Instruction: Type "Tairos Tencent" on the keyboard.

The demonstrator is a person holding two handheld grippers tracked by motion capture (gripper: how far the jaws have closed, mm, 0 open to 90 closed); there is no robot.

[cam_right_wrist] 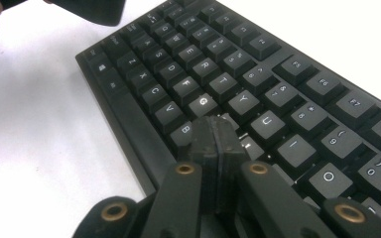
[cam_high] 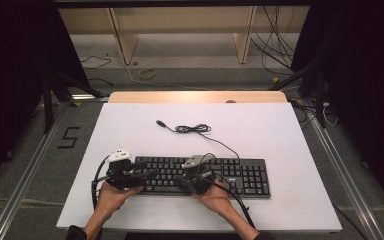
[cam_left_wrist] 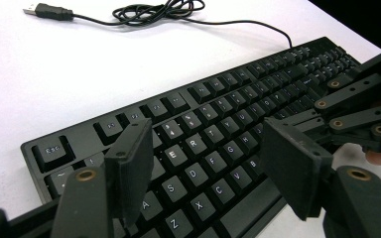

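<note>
Black keyboard [cam_high: 205, 176] lengthwise across table; left tongs [cam_left_wrist: 206, 163] apart, right tongs [cam_right_wrist: 217, 141] closed.

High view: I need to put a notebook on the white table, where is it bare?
Bare: the white table left of the coiled black USB cable, the right side beyond the black keyboard. Crowded: the near edge, with both hands, left claw and right claw.

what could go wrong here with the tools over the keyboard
The right tool, jaws shut, sits tip-down among the keys near H on the keyboard; its blunt tip may well press a neighbouring key too. The left tool hangs open above the left keys, so a small dip could hit E or D. The keyboard itself might slide on the smooth table.
</note>
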